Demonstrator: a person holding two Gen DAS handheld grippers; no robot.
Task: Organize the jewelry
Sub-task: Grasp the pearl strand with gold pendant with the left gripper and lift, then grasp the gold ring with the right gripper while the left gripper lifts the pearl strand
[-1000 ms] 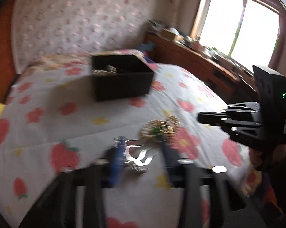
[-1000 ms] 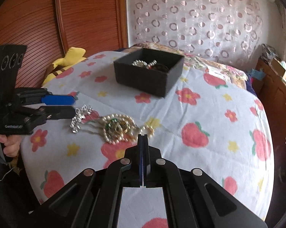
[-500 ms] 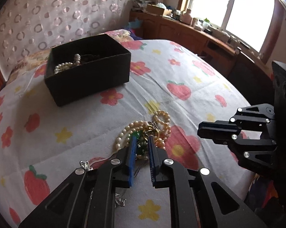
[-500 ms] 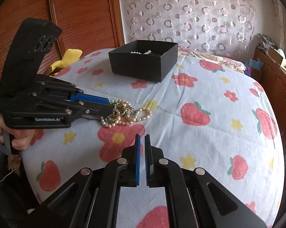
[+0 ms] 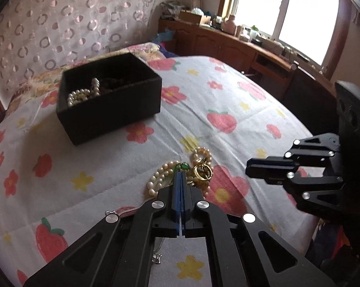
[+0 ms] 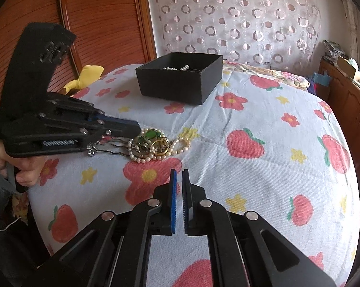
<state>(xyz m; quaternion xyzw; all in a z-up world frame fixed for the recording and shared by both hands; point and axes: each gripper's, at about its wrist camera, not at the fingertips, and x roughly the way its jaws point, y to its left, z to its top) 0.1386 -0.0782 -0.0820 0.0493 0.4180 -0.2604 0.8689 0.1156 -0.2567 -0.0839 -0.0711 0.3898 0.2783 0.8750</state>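
A tangle of jewelry (image 5: 199,172) lies on the flowered bedspread: pearl strands, a gold ring and a green-stone piece (image 6: 151,135). My left gripper (image 5: 181,174) is shut with its tips in the pile at the green-stone piece; what exactly it pinches is hidden. It also shows in the right wrist view (image 6: 134,126). A black open box (image 5: 108,100) with a pearl necklace (image 5: 84,94) inside stands farther back; it also shows in the right wrist view (image 6: 180,79). My right gripper (image 6: 179,174) is slightly open and empty, hovering short of the pile.
A silver hairpin (image 6: 108,147) lies under the left gripper beside the pile. A yellow soft item (image 6: 84,76) sits at the bed's left edge by the wooden headboard. A wooden dresser (image 5: 239,45) with clutter runs under the window on the right.
My left gripper moved forward from the silver hairpin to the pearl pile and closed there. My right gripper opened slightly and pulled back a little.
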